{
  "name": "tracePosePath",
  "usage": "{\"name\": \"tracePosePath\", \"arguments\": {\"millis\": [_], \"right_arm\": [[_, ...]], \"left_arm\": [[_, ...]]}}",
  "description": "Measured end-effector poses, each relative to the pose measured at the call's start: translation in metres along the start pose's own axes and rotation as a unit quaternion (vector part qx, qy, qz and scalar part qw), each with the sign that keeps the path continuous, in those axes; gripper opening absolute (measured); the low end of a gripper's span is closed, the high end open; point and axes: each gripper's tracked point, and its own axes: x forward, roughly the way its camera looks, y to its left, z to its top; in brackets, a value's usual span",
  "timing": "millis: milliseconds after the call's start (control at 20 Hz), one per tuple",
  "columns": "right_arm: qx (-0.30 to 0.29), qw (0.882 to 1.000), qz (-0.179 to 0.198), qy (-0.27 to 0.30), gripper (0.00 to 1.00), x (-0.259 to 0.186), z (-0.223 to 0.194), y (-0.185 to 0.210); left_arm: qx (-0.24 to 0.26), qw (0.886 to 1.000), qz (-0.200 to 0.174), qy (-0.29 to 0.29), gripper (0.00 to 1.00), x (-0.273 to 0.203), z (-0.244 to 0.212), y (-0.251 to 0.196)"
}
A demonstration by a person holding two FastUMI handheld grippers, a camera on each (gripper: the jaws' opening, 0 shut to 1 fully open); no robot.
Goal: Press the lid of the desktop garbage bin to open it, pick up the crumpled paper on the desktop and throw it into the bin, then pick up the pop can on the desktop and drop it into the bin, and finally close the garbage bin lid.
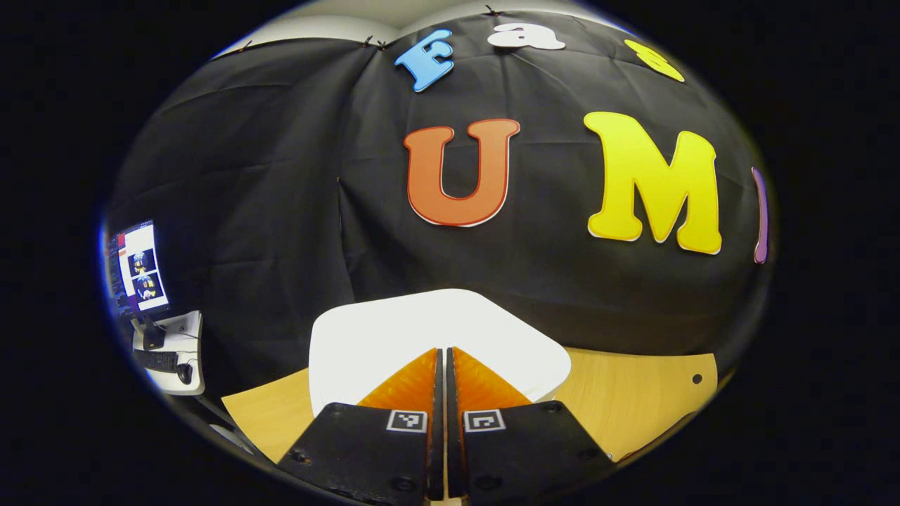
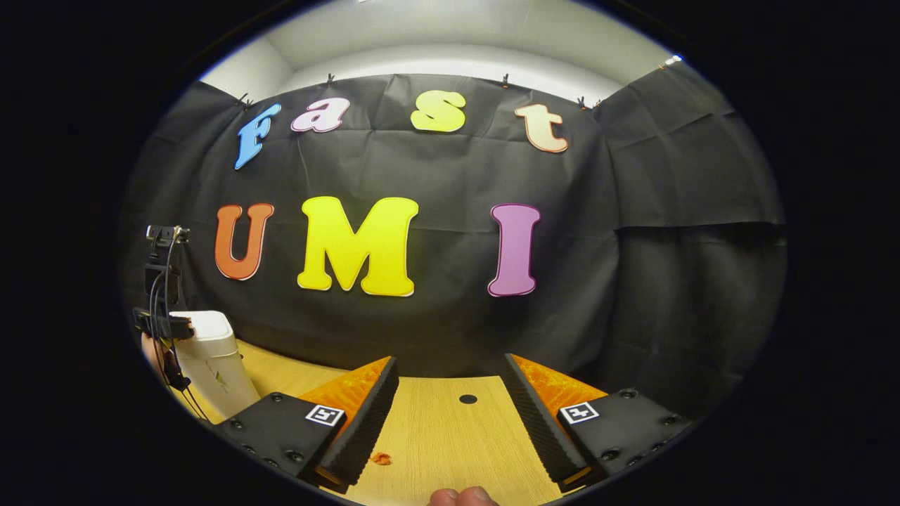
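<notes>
left tool (image 1: 444, 365) closed above white bin (image 1: 365, 344), lid seemingly down.

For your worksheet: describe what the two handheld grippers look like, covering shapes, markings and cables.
Each gripper, left and right, has two wedge-shaped jaws with ribbed inner faces, mounted on black bolted blocks carrying square black-and-white marker tags. In the right gripper view, black cables hang from the left gripper's body.

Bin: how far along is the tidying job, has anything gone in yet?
Hard to say. The bin has its lid down, and the left gripper, shut, is right over it, so a press on the lid seems in hand. The right gripper is open, holding nothing, above the table. I cannot tell whether this is the opening press or the final closing.
</notes>
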Motion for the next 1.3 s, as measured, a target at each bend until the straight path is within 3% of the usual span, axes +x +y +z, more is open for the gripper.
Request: {"name": "tracePosePath", "arguments": {"millis": [150,400,550,700,800,850,1050,1150,1300], "right_arm": [[0.003,1.0,0.004,0.003,0.95,0.0,-0.004,0.004],[0.009,1.0,0.005,0.016,0.95,-0.007,-0.016,0.004],[0.011,1.0,0.003,0.019,0.95,-0.01,-0.018,0.0],[0.014,1.0,0.003,0.013,0.95,-0.012,-0.014,-0.001],[0.019,1.0,0.002,0.011,0.95,-0.012,-0.012,-0.001],[0.022,1.0,0.004,0.011,0.95,-0.013,-0.012,-0.001],[0.028,1.0,0.009,0.007,0.95,-0.014,-0.01,0.001],[0.032,0.999,0.01,0.004,0.95,-0.015,-0.009,0.001],[0.032,0.999,0.012,0.001,0.95,-0.015,-0.009,0.0]], "left_arm": [[0.02,1.0,0.008,0.009,0.04,-0.001,-0.004,-0.002],[0.007,1.0,0.013,-0.002,0.04,-0.001,-0.006,0.0],[0.053,0.998,0.023,-0.023,0.03,-0.003,0.006,0.0],[0.032,0.998,-0.039,-0.023,0.08,-0.01,0.006,-0.024],[0.037,0.997,-0.051,-0.047,0.31,-0.019,0.026,-0.026],[0.045,0.996,-0.053,-0.061,0.51,-0.024,0.036,-0.026],[0.057,0.991,-0.078,-0.093,0.86,-0.043,0.06,-0.036],[0.055,0.987,-0.096,-0.116,0.93,-0.057,0.073,-0.044],[0.046,0.982,-0.138,-0.124,0.96,-0.075,0.074,-0.064]]}}
